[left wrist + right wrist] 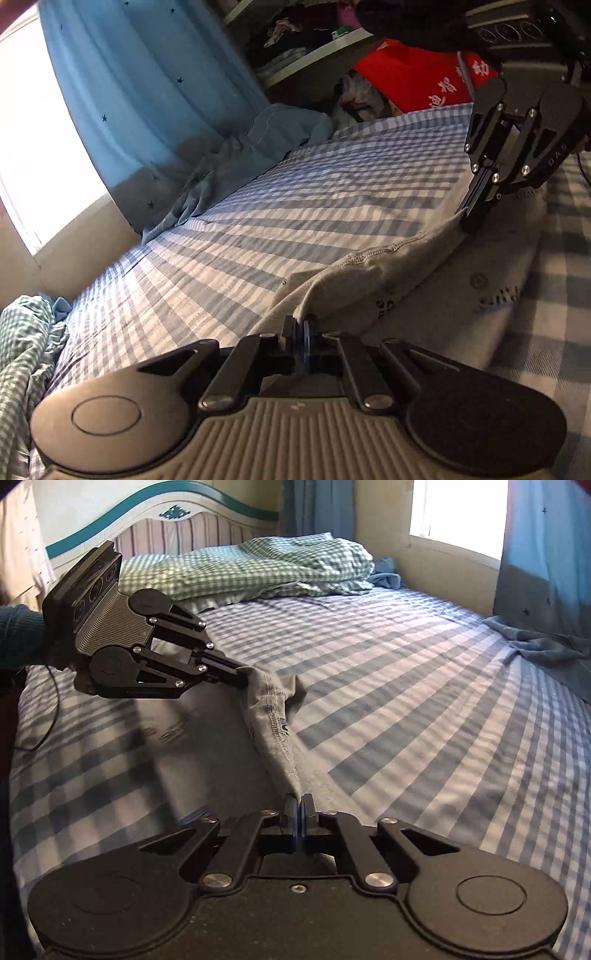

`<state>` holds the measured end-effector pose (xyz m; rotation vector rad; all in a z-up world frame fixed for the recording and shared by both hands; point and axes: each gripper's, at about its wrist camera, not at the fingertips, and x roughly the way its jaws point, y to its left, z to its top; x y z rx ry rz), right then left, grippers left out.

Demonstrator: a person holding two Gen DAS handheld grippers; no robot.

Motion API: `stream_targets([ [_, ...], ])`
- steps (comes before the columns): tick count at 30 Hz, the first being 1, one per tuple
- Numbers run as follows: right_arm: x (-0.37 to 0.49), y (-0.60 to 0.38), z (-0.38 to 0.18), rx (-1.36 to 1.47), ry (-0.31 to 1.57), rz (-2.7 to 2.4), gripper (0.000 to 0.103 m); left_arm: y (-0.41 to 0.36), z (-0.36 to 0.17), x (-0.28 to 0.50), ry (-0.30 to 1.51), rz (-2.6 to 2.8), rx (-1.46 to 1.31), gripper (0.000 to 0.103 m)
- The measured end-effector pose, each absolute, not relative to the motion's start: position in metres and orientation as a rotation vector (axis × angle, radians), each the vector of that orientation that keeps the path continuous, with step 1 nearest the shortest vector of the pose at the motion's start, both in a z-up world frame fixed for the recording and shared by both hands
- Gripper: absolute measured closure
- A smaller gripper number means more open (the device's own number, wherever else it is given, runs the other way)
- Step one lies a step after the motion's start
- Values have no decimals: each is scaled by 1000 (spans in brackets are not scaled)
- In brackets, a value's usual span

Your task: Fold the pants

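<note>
- Pants [373, 273], grey, lie on the checked bed sheet [258, 206] in the left wrist view, one stitched edge lifted off the bed and stretched between the two grippers.
- Left gripper [301, 325], at the bottom of that view, has its fingers pressed together on one end of the lifted edge.
- Right gripper [469, 218], at upper right, is clamped on the other end of the same edge, its fingers pointing down toward the bed.
- Blue curtain [147, 92] hangs beyond the far side of the bed, and a red bag [417, 77] sits past the bed's end.
- Right wrist view: the right gripper [299, 801] pinches the pants [273, 716], which run as a taut ridge up to the left gripper [242, 675], also closed on the cloth.
- Rest of the pants lies flat on the sheet [406, 672], to the left of the ridge.
- Checked pillow [258, 568] lies against the headboard [177, 520].
</note>
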<state>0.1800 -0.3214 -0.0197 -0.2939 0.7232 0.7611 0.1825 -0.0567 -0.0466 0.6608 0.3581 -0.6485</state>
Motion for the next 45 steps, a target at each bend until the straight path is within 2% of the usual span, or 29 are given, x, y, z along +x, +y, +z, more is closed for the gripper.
stream_targets([
  [3,175,-318,-36,-270,778,773,98,-58,-59,168,357,-647,691,99],
  [5,181,-323,-31,-195,793,793,80,-58,-62,161,334,-637,705,99],
  [7,195,-330,-17,-61,783,801,76,-56,-62,160,330,-636,694,98],
  [11,251,-333,-9,282,827,832,71,-49,-60,155,330,-631,658,87],
  [15,302,-305,-34,450,983,849,65,-36,-57,146,325,-585,652,59],
  [19,324,-286,-50,553,1047,849,62,-9,-50,152,414,-527,567,56],
  [21,334,-283,-51,613,1051,837,70,7,-49,163,494,-474,503,56],
  [22,338,-281,-48,608,1042,821,97,15,-50,170,547,-450,464,56],
  [23,342,-279,-42,574,1018,787,102,23,-52,177,601,-440,429,57],
  [28,384,-287,-23,521,944,688,103,44,-56,185,691,-434,301,57],
  [34,423,-277,-61,431,1020,634,103,45,-57,179,679,-429,310,58],
  [39,432,-283,-76,481,1066,675,102,52,-57,178,685,-432,281,55],
  [40,430,-286,-72,501,1080,697,96,52,-58,178,683,-430,281,54],
  [42,420,-290,-59,451,1076,711,73,53,-58,178,681,-427,274,54],
  [43,415,-290,-52,395,1063,706,57,53,-58,178,681,-424,268,54],
  [45,404,-287,-42,290,1043,714,55,52,-56,175,681,-409,260,53],
])
